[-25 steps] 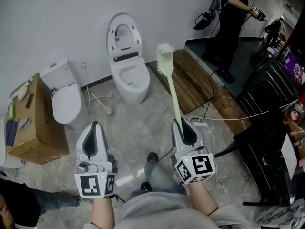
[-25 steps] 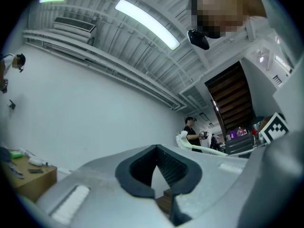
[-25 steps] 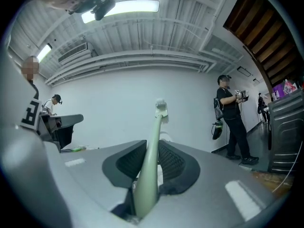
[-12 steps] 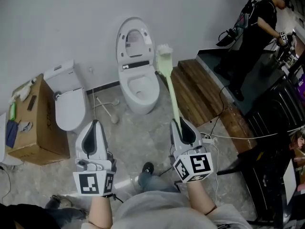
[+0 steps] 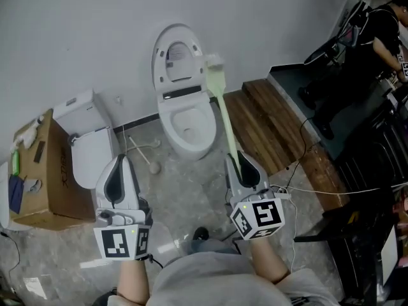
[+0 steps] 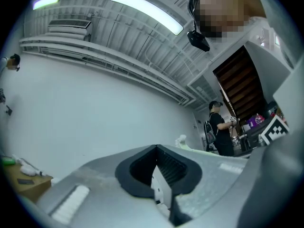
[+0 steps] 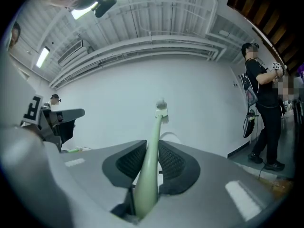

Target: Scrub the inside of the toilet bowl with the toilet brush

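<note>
grey bathroom floor [image 5: 191,187], toilet bowl [image 5: 188,125] ahead. right gripper [image 5: 238,162] clamps toilet brush [image 5: 225,121] low on its handle; left gripper [image 5: 120,162] closed, empty. long brush may swing, knocking the raised lid [image 5: 173,50].

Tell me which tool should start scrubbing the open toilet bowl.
Right. The right tool clamps the pale green long-handled toilet brush, head pointing toward the white open toilet bowl; the left tool is shut and empty.
</note>
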`<action>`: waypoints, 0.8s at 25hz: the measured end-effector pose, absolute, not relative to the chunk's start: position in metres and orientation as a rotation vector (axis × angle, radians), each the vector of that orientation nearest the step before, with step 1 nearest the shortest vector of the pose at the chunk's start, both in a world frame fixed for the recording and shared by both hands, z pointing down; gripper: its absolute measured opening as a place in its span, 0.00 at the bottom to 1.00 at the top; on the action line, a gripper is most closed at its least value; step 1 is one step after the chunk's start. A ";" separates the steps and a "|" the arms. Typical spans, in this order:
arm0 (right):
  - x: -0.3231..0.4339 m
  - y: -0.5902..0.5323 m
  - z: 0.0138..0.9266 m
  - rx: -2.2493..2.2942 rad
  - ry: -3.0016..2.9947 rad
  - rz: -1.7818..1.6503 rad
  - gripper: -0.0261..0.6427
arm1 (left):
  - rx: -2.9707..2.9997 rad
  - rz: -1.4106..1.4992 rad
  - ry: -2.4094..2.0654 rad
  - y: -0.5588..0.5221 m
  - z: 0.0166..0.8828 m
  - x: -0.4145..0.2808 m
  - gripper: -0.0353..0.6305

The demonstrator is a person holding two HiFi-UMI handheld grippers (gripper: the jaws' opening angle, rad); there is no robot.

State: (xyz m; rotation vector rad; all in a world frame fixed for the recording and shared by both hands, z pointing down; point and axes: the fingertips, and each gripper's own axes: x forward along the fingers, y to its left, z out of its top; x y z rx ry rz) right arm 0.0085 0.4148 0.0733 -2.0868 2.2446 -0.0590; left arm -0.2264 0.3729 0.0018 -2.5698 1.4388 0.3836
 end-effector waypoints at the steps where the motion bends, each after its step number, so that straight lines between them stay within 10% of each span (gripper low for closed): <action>1: 0.013 0.410 0.075 -2.089 2.245 -0.064 0.16 | -2.569 0.383 1.441 0.368 0.003 -0.222 0.06; 20: 0.030 0.339 0.100 -2.032 2.321 -0.072 0.16 | -2.650 0.386 1.365 0.287 0.020 -0.174 0.06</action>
